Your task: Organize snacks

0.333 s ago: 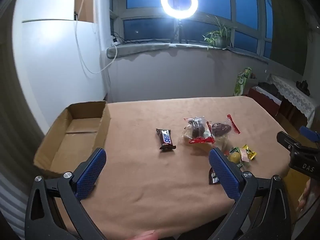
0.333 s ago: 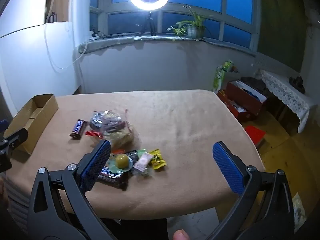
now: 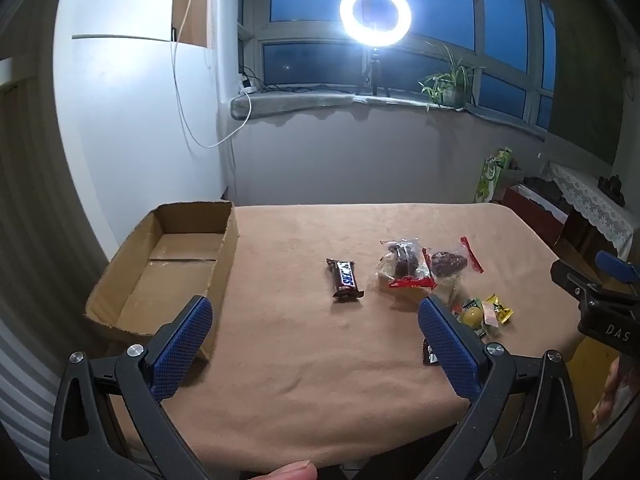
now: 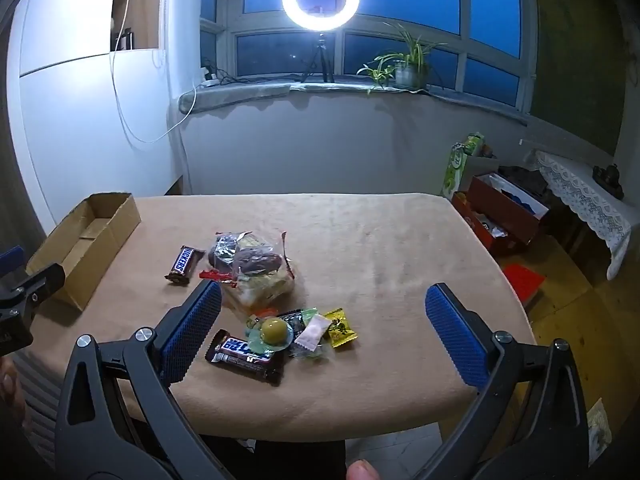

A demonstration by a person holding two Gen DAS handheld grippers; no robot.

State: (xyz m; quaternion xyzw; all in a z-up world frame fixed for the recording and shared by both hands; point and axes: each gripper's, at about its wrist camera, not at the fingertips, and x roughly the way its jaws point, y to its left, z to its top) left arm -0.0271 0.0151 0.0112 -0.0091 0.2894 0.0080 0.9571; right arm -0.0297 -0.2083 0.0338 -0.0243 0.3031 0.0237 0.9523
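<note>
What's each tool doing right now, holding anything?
Left tool: open, holding nothing, above the table.
Right tool: open, holding nothing, above the snack pile.

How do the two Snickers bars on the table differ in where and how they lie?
The far Snickers bar lies alone on bare cloth, nearer the cardboard box; the near Snickers bar lies by the table's front edge. The far one touches nothing; the near one is partly covered by the green-wrapped round candy in the small-sweets pile. Both are dark-wrapped, lying flat, and untouched by either open gripper.
</note>
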